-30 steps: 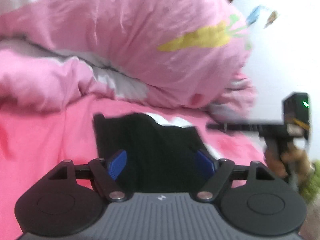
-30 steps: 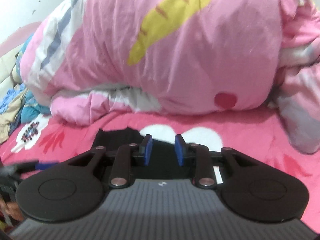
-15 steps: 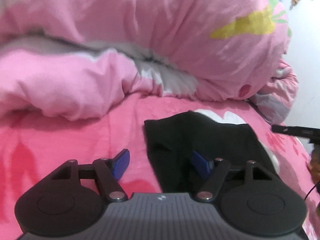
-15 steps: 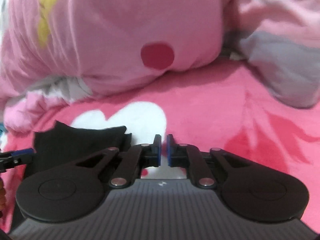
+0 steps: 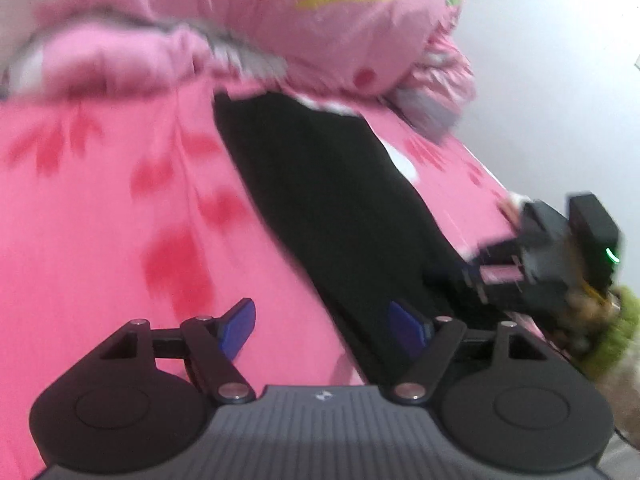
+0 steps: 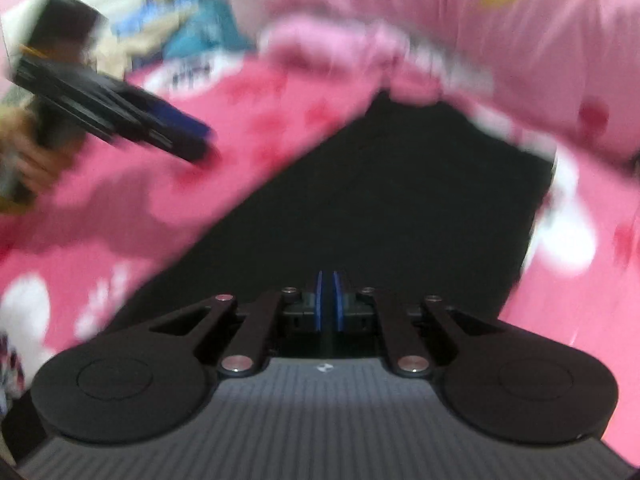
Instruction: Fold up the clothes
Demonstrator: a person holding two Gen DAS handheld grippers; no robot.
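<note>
Bed sheet (image 5: 100,208), bright pink w/ red prints, fills both views; a lighter pink quilt (image 5: 280,40) is heaped along its far side. Black garment (image 5: 332,208) lies flat on the sheet, running from the near edge back toward the quilt.

Progress, as a judgement: garment looks narrow and long w/ straight sides, so prob. one lengthwise fold is done; it's not a compact stack yet, so at least one end-over-end fold seems left. Can't tell what kind of garment it is — too dark, too blurred.

Left gripper (image 5: 324,328) hangs over the garment's near left edge w/ blue pads wide apart, holding nothing: one pad over bare sheet, the other over black cloth. Right gripper (image 6: 328,306) has its pads nearly together w/ a thin dark line between them, low over the near end of the garment; looks pinched on the cloth, but blur leaves some doubt.

Views differ: left wrist view shows the garment's full length, the white wall (image 5: 560,80) beyond the bed, and the other gripper from the side at the garment's right edge. Right wrist view shows the garment's width and far corners, a heap of blue and cream cloth (image 6: 180,28) at the top left, and the wide-open gripper w/ the hand (image 6: 28,160) holding it.
</note>
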